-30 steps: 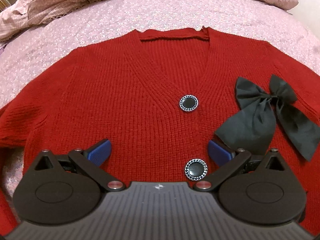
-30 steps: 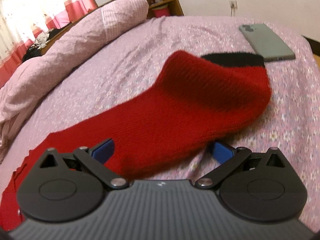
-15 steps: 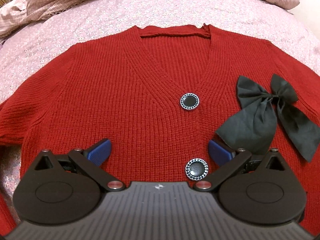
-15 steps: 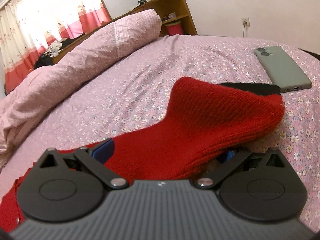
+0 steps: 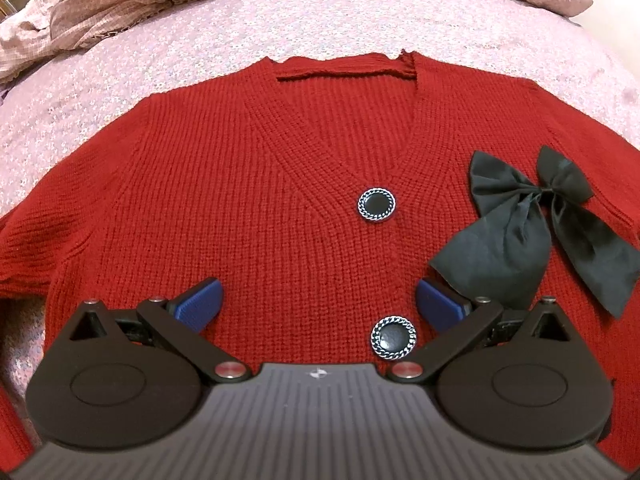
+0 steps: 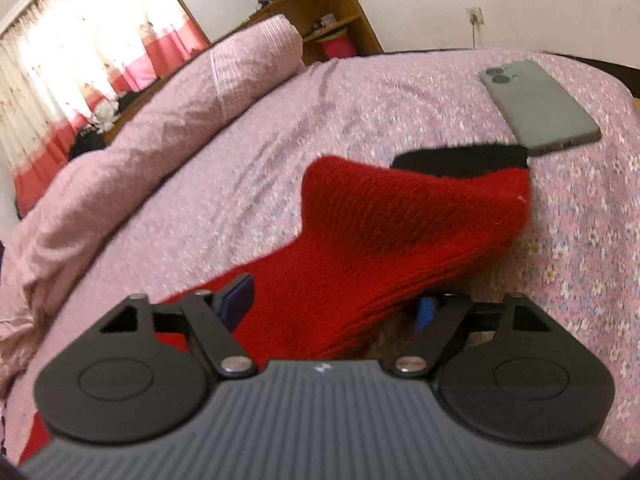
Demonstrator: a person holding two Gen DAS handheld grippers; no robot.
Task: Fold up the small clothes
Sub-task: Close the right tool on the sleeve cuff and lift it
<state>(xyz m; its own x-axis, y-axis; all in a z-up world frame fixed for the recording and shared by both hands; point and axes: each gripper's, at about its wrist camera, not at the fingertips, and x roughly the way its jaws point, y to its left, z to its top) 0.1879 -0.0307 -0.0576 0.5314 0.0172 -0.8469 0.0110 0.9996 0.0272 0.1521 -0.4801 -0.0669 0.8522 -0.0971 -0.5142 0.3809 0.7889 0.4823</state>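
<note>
One red cardigan (image 5: 224, 208) lies face up and spread flat on the flowered bedsheet (image 5: 360, 24), its neckline toward twelve o'clock in the left wrist view. It carries two round black buttons with silver rims: the upper button (image 5: 376, 205) sits at the base of the V-neck, the lower button (image 5: 393, 337) straight below it toward six o'clock. One black bow (image 5: 528, 220) rests on the chest at about three o'clock.

The left gripper (image 5: 318, 306) hangs above the cardigan's lower front, pointing toward the neckline, its two blue fingers spread wide with nothing between them.

In the right wrist view, one sleeve (image 6: 384, 240) rises off the sheet, its black cuff (image 6: 460, 159) toward one o'clock. The right gripper (image 6: 332, 304) has the sleeve pinched between its fingers, with the knit bunched there.

One grey phone (image 6: 540, 108) lies beyond the cuff, just beside it. One rumpled pink duvet (image 6: 160, 128) stretches from nine to eleven o'clock.
</note>
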